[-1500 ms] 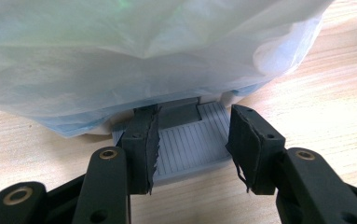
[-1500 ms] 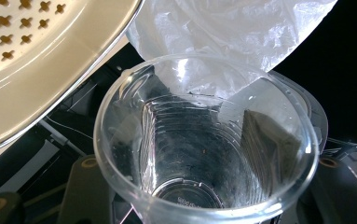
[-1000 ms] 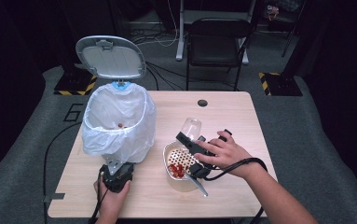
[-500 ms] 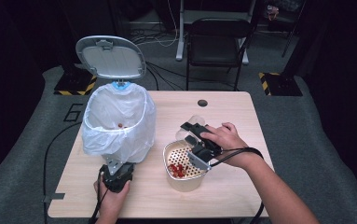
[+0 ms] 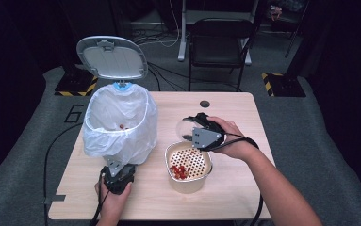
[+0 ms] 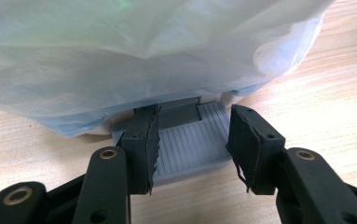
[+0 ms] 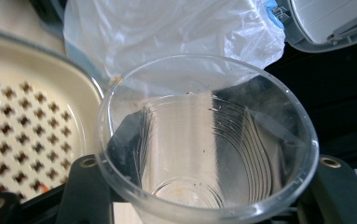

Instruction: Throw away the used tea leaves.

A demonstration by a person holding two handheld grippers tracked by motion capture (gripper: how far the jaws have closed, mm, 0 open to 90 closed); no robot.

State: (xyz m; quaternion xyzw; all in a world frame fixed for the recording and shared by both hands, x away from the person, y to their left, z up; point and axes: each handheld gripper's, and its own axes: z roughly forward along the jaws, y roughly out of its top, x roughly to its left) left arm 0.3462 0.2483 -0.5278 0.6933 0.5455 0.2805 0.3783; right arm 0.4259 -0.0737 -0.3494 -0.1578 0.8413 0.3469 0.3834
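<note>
Fingers of right gripper (image 5: pixel 191 133) clamp clear cup (image 7: pixel 206 140) beside strainer bowl (image 5: pixel 188 163); left gripper (image 6: pixel 192 144) fingers closed on bin pedal (image 6: pixel 185 140).

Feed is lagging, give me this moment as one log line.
left gripper: shut on bin pedal | right gripper: shut on clear cup | cup above strainer bowl

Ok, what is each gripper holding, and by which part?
Right gripper holds the clear cup, jaws clamped across its side wall. Left gripper presses on the bin's pedal, jaws astride it.

Bright lit table (image 5: pixel 225 197) against dark surroundings, soft shadows, close-up views slightly blurred at edges
</note>
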